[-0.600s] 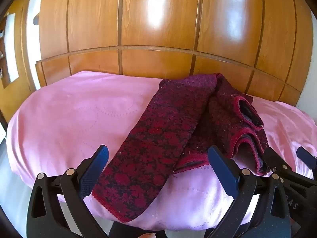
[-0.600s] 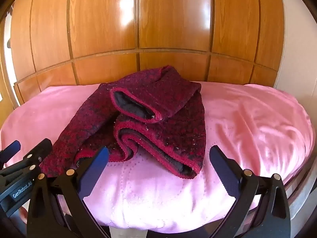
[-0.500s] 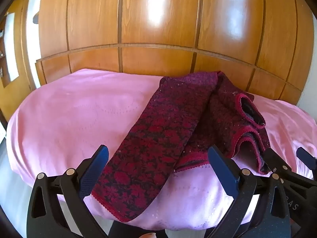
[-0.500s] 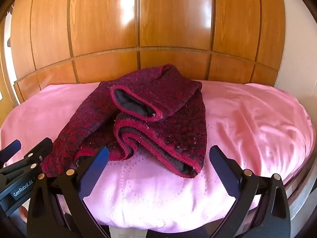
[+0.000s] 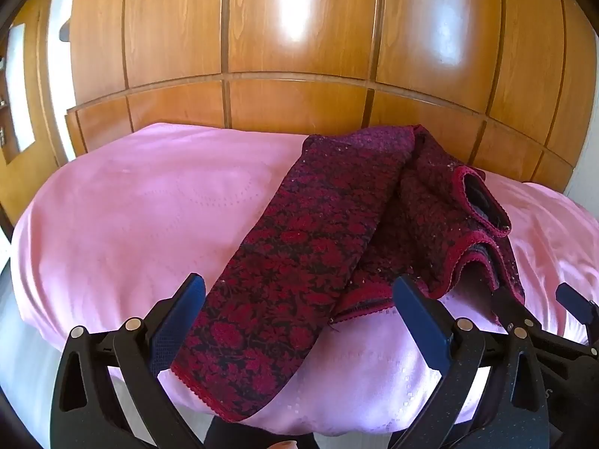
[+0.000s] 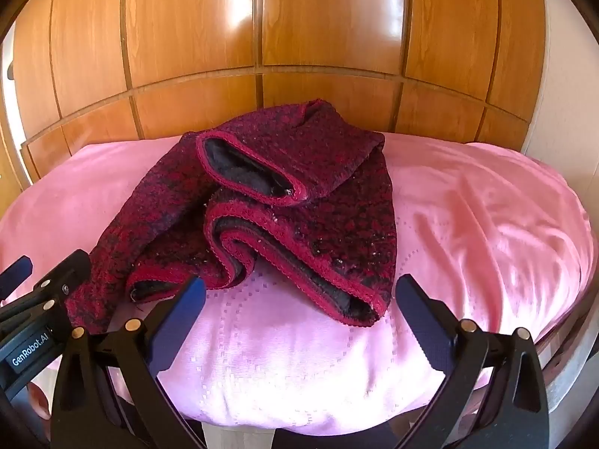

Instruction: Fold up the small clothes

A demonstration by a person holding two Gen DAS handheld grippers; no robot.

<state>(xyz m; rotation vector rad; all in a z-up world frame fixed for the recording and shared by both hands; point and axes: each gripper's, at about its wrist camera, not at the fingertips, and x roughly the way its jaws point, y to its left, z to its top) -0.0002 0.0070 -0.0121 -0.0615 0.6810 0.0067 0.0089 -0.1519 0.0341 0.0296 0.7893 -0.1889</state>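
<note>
Here, a wall of glossy wooden wardrobe panels is filling the whole background of both wrist views, with window light glaring off the doors. Below it, a pink quilted bedspread is covering the surface and rounding down at its near edge; toward the right side of the right wrist view it is lying in loose wrinkles. On that pink cover a dark red and black floral knitted garment is lying in a crumpled heap. One long flat part of it is stretching toward the near edge of the cover, and its scalloped hem is sitting just in front of the left gripper. The rest is bunching up on the right, where a red-trimmed sleeve opening is gaping and showing a dark lining, and a folded hem edge is curling over the cover below it.

The left gripper is hovering at the near edge with its jaws spread wide, holding nothing, the long flat part of the garment lying between its blue pads. The right gripper is hovering beside it, also spread wide and holding nothing, with the folded hem just ahead of its pads. Each gripper is showing at the edge of the other's view
</note>
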